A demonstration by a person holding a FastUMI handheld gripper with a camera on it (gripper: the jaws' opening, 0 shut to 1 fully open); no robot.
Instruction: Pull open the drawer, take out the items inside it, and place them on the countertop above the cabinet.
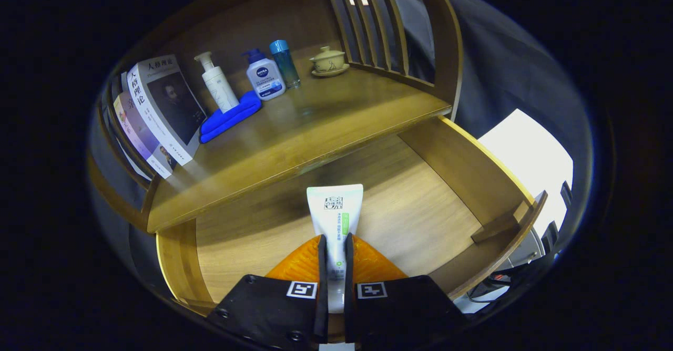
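While pinched between both fingers of the gripper [334, 267], white tube [335, 219] with green print points away from the fingers, flat crimped end furthest out, over the open drawer [452, 172]. Sits squarely between the fingers, lower part hidden between them, upper half sticking out ahead. Fingers pressed close on either side of the tube, narrow gap filled by it. Held mid-body, probably to keep the soft tube from drooping or slipping; judgement only. Cannot tell if resting on the drawer floor or lifted clear of it. Drawer pulled well out from under the countertop [326, 125], bare wood floor visible around the tube. On the countertop beyond: books [160, 109] leaning at the side rail, white pump bottle [218, 83] standing on a folded blue cloth [231, 117], blue-capped pump bottle [264, 76], slim blue bottle [285, 63], lidded tea cup on saucer [329, 61] near the slatted rail. Front strip of countertop bare, likely landing spot for the tube.
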